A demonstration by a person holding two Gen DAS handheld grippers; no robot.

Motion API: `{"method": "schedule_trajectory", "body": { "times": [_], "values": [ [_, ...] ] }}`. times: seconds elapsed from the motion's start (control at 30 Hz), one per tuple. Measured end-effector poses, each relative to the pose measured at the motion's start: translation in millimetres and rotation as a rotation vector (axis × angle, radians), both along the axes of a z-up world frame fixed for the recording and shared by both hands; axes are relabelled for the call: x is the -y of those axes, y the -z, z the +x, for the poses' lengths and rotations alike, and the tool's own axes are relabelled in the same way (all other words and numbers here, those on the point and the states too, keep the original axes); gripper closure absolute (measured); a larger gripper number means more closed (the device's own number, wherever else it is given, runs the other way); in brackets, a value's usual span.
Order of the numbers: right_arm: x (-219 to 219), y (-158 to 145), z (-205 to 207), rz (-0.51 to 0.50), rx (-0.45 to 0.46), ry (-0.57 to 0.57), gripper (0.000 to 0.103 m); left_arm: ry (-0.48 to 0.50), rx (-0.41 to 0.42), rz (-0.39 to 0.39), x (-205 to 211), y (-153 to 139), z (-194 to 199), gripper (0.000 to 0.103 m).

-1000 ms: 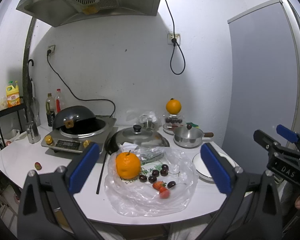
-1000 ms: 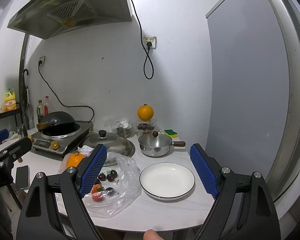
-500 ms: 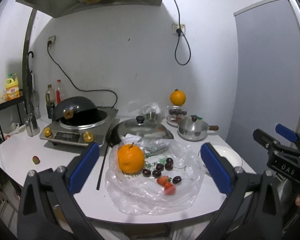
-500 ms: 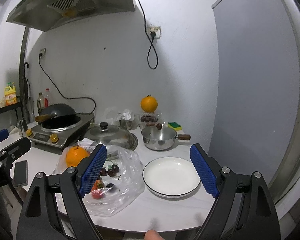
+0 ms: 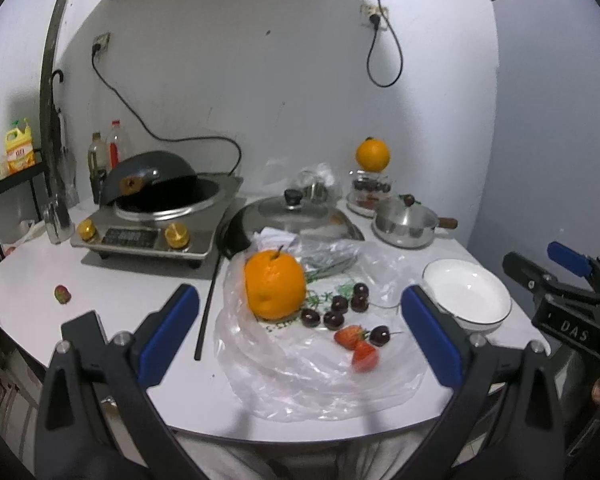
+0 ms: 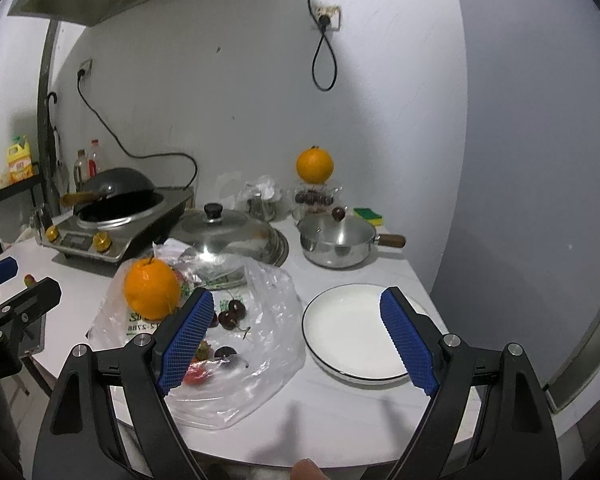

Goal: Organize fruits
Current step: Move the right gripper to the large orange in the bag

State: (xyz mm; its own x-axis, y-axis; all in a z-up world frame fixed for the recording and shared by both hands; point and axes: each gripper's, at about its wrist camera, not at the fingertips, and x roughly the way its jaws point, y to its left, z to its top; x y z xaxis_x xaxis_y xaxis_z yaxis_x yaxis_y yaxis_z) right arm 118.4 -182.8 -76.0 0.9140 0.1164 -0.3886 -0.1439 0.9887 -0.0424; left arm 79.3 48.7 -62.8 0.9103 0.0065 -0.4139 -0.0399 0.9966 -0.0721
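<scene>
An orange sits on a clear plastic bag on the white table, with several dark cherries and two strawberries beside it. An empty white plate lies to the right of the bag. My left gripper is open, above the table's front edge, facing the fruit. My right gripper is open, between the bag and the plate. The orange and cherries show there too. A second orange rests on a glass jar at the back.
An induction cooker with a dark wok stands at back left, a pan with a glass lid in the middle, a small steel pot at back right. A small fruit lies alone at left. Black chopsticks lie beside the bag.
Both grippers have moved forward and lower toward the table; the fruit and plate appear larger and nearer. Both stay open. Nothing on the table has moved.
</scene>
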Motion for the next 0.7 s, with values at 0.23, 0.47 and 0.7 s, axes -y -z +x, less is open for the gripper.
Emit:
{"method": "schedule_trajectory", "body": {
  "times": [0.23,0.47,0.7],
  "values": [
    [-19.1,10.3,26.3,-0.008,-0.053,-0.046,0.015,-0.030,-0.043,-0.015,-21.0,10.3,18.7,0.001],
    [-43.1,20.8,55.4,-0.004,-0.109,-0.102,0.015,-0.061,-0.076,-0.023,-42.8,18.6,39.5,0.001],
    [-71.3,32.1,85.2,-0.015,-0.149,-0.162,0.015,-0.085,-0.115,-0.036,-61.8,31.5,59.9,0.001]
  ]
}}
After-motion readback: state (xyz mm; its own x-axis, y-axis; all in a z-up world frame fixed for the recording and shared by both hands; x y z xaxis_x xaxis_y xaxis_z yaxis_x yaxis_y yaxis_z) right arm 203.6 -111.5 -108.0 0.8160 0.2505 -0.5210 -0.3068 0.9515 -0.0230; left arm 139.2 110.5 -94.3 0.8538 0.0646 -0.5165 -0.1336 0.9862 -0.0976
